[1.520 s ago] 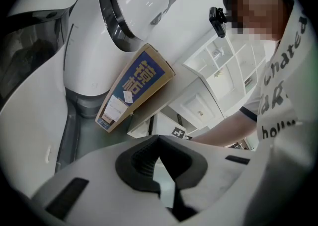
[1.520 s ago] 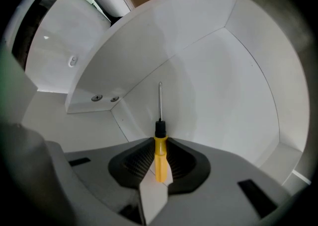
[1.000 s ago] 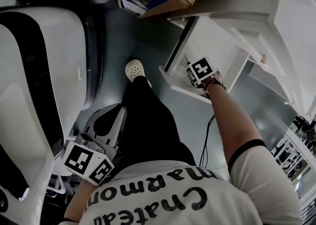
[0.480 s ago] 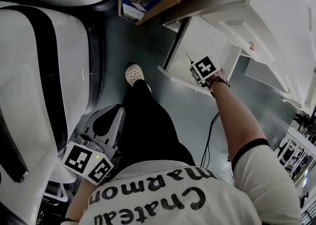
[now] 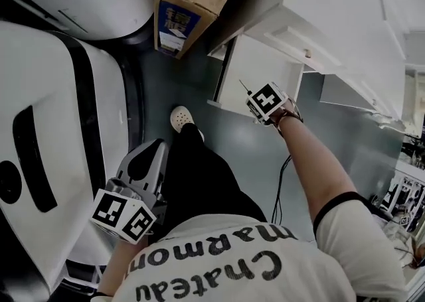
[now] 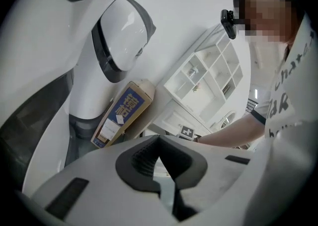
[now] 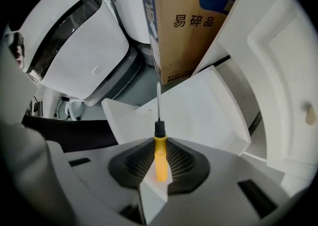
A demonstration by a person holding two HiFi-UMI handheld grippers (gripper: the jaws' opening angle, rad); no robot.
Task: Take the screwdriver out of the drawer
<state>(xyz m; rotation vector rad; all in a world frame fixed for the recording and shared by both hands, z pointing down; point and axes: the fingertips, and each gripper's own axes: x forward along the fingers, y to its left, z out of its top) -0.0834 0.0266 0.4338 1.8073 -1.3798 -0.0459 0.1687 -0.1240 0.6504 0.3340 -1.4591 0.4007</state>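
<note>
the right gripper (image 7: 159, 163) is now lifted higher above the open drawer (image 7: 198, 115), jaws clamped partway shut on the screwdriver (image 7: 159, 143), which is held clear of it; removal is judged nearly complete.

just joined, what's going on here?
A person is working two handheld grippers. The right gripper is clamped on the yellow-handled screwdriver, with its shaft pointing down over the open white drawer. The left gripper is empty, jaws together, low by the person's side.

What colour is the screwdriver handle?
The screwdriver handle is yellow; clearest in the right gripper view.
</note>
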